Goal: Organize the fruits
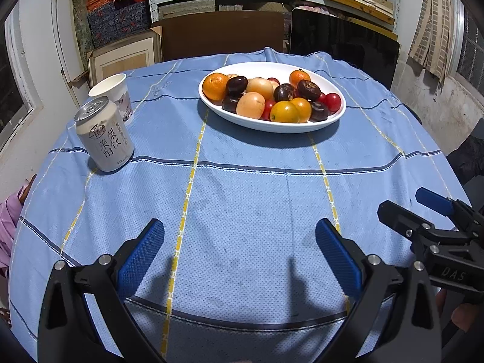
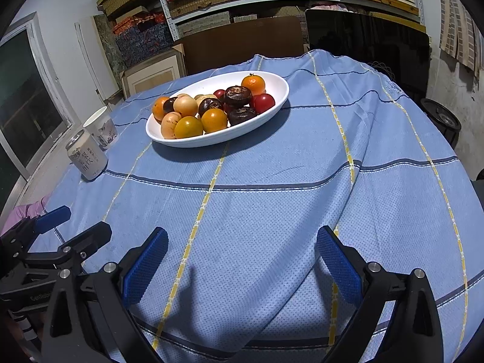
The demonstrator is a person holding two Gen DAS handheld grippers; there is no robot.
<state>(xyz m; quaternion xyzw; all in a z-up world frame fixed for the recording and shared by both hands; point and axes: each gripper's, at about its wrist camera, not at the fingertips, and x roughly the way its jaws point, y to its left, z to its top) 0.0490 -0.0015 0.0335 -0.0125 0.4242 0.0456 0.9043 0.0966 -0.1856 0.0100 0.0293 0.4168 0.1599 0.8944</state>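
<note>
Both grippers, left gripper (image 1: 239,251) and right gripper (image 2: 242,254), hang released over the surface's (image 1: 242,187) bare near edge; fruits (image 1: 272,96) fill the white bowl (image 1: 338,115) farther back, can (image 1: 104,134) and cup (image 1: 113,90) left.

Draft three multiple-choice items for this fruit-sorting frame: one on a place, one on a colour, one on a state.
1. Where does the drink can stand?
A. In the dish
B. On the tablecloth, just in front of the paper cup
C. Between the right tongs

2. What colour is the oval dish holding the fruits?
A. White
B. Green
C. Black

3. What state are the left tongs and right tongs in?
A. Both shut on a fruit
B. Left shut on the can
C. Both open and empty

Answers:
1 B: the can sits on the cloth at the left, with the cup directly behind it.
2 A: the rim and bare inside are plain white.
3 C: in each wrist view, the blue pads stand wide apart with only cloth between them.
</note>
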